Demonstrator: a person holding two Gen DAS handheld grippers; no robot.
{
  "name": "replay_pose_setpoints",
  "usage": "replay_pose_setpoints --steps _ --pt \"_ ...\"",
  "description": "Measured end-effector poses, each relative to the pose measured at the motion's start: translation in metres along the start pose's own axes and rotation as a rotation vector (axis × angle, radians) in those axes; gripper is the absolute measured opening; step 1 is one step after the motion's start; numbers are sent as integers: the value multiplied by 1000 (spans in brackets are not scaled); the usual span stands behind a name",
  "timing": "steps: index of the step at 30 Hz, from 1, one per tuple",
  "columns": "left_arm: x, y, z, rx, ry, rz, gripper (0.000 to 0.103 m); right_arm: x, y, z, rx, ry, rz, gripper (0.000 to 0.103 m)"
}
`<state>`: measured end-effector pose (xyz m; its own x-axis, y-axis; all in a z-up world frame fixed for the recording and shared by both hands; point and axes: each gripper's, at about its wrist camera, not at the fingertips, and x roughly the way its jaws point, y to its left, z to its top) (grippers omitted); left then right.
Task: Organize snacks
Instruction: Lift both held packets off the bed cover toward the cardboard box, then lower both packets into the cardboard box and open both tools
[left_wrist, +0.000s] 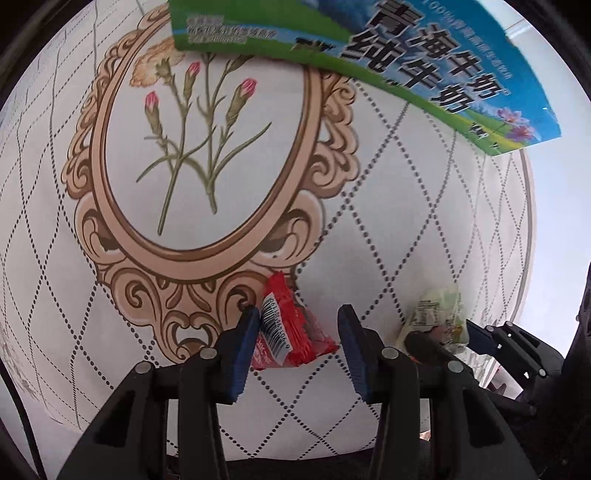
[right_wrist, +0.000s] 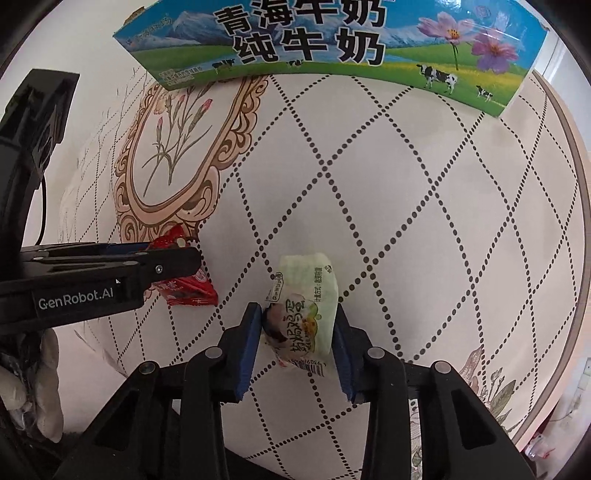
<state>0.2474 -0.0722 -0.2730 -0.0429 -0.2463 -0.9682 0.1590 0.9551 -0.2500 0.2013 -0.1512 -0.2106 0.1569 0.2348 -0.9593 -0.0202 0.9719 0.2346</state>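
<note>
right fingers (right_wrist: 297, 325) tight on pale green packet (right_wrist: 306, 314), left fingers (left_wrist: 297, 328) seemingly pinching red packet (left_wrist: 291, 332); open tablecloth (right_wrist: 406, 221) up to milk carton (right_wrist: 314, 44)

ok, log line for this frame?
left gripper shut on red packet | right gripper shut on green packet | milk box beyond both, untouched | surface: patterned tablecloth

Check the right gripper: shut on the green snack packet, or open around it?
Shut on it. The right gripper has both blue pads against the sides of the green snack packet, with no gap showing in its wrist view.
</note>
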Motion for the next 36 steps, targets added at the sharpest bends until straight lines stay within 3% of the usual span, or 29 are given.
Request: replay_pose_setpoints --steps 9,13,16,18,19,22,25,33,36 --pt "-75 -16 40 66 -98 -78 41 -59 -20 19 54 -114 84 39" --pt "-119 -32 75 110 -160 -112 41 -103 -33 47 62 -201 107 39" --pt "-132 -31 91 134 -135 -124 42 -129 -43 66 55 -252 101 39" --pt "-125 -19 94 104 -84 -150 45 -136 -47 74 58 -271 103 39" --pt "-119 -11 89 92 -61 -145 51 -136 -48 75 56 -269 105 39" --pt "-86 15 52 0 22 -128 54 -129 -54 70 59 -246 126 39" --pt "-48 44 24 -146 115 -177 54 -102 -47 65 69 -190 151 39" --pt "12 50 11 -209 155 -126 54 -62 -49 41 75 -83 173 39" --pt "18 52 13 -208 113 -77 40 -62 -49 37 66 -80 164 39"
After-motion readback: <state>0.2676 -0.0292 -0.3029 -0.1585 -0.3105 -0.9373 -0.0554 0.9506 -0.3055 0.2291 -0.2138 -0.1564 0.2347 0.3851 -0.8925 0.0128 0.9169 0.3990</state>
